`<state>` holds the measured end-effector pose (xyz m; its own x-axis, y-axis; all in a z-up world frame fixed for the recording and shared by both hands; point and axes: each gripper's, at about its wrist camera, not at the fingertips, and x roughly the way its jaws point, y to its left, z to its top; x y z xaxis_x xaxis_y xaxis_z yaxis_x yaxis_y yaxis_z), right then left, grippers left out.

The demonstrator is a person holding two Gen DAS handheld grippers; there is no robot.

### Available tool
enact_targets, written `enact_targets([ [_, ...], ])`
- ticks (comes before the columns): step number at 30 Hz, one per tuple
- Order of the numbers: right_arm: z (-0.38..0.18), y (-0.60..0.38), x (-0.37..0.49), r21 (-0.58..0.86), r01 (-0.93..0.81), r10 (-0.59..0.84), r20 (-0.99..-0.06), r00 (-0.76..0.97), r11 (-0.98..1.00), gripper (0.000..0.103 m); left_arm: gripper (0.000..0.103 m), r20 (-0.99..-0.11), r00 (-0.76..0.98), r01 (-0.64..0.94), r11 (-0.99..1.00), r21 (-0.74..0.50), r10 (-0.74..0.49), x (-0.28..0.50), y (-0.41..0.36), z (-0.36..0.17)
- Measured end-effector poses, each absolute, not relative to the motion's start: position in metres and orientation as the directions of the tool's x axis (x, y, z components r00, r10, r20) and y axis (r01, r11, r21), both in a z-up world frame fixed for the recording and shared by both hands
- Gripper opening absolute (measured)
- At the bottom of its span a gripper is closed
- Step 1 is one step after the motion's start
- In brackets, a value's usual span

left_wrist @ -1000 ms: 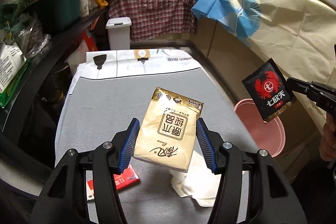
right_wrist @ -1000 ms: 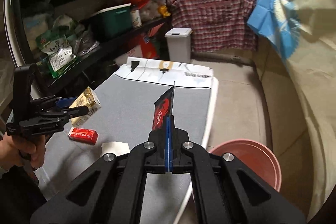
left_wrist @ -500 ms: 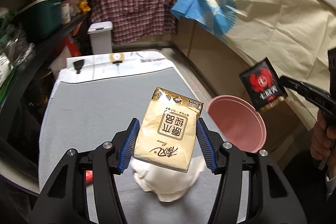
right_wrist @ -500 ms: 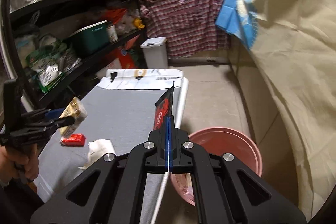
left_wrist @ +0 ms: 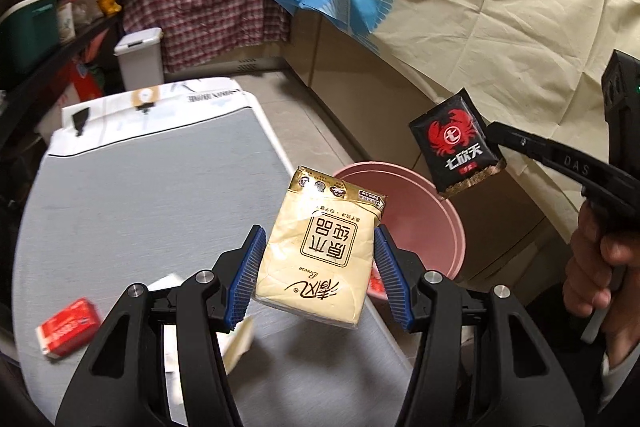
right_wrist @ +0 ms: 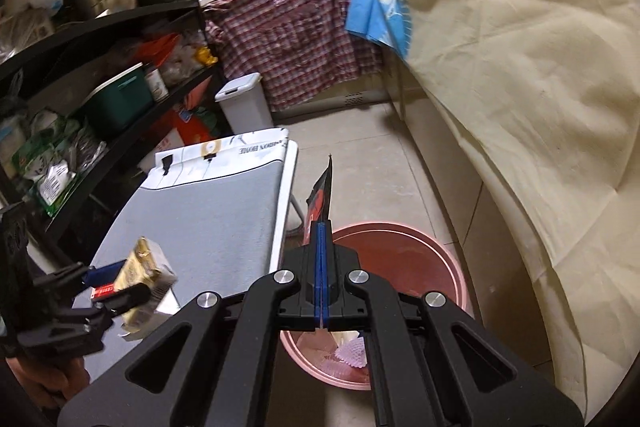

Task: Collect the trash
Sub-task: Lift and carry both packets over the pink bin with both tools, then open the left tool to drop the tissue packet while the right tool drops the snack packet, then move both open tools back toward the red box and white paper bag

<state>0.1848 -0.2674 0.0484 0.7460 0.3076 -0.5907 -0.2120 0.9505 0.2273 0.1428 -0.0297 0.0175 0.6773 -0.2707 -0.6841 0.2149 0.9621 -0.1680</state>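
My left gripper (left_wrist: 318,273) is shut on a cream tissue pack (left_wrist: 320,251), held in the air over the right edge of the grey table (left_wrist: 140,211), beside the pink bucket (left_wrist: 420,215). In the right wrist view the same pack (right_wrist: 144,283) shows at lower left in the left gripper (right_wrist: 116,287). My right gripper (right_wrist: 322,247) is shut on a black snack wrapper with a red crab (right_wrist: 322,197), hanging above the pink bucket (right_wrist: 400,267). From the left wrist view that wrapper (left_wrist: 456,145) hangs to the right of the bucket's far rim, pinched by the right gripper (left_wrist: 496,137).
A red packet (left_wrist: 68,327) and crumpled white tissue (left_wrist: 236,343) lie on the table near its front. The bucket holds some pink and white scraps (right_wrist: 348,351). A white lidded bin (left_wrist: 140,57) stands beyond the table; black shelves (right_wrist: 100,75) run along the left, a cream sheet (right_wrist: 520,87) along the right.
Both grippers have swung to the right, off the table toward the pink bucket, each still holding its piece. The bucket now sits close behind the tissue pack and under the wrapper.
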Motion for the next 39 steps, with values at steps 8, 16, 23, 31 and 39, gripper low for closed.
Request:
enact_targets([
  [8,0.038,-0.283,0.194,0.227,-0.138,0.252,-0.618,0.744,0.964,0.0,0.055,-0.701,0.659,0.209,0.962,-0.178,-0.273,0.175,-0.067,0.009],
  [16,0.029,-0.291,0.203,0.212,-0.099,0.215,-0.639,0.738,0.972,0.0,0.055,-0.71,0.647,0.22,0.96,-0.173,-0.276,0.202,-0.088,0.002],
  [23,0.025,-0.289,0.21,0.177,-0.084,0.181,-0.658,0.731,0.981,0.0,0.055,-0.718,0.631,0.238,0.954,-0.182,-0.294,0.219,-0.101,-0.004],
  [31,0.019,-0.291,0.215,0.164,-0.072,0.165,-0.679,0.715,0.984,0.0,0.056,-0.737,0.6,0.26,0.947,-0.188,-0.311,0.233,-0.113,-0.016],
  [39,0.017,-0.293,0.214,0.141,-0.03,0.119,-0.687,0.717,0.99,0.046,0.061,-0.741,0.591,0.256,0.945,-0.203,-0.319,0.239,-0.115,-0.015],
])
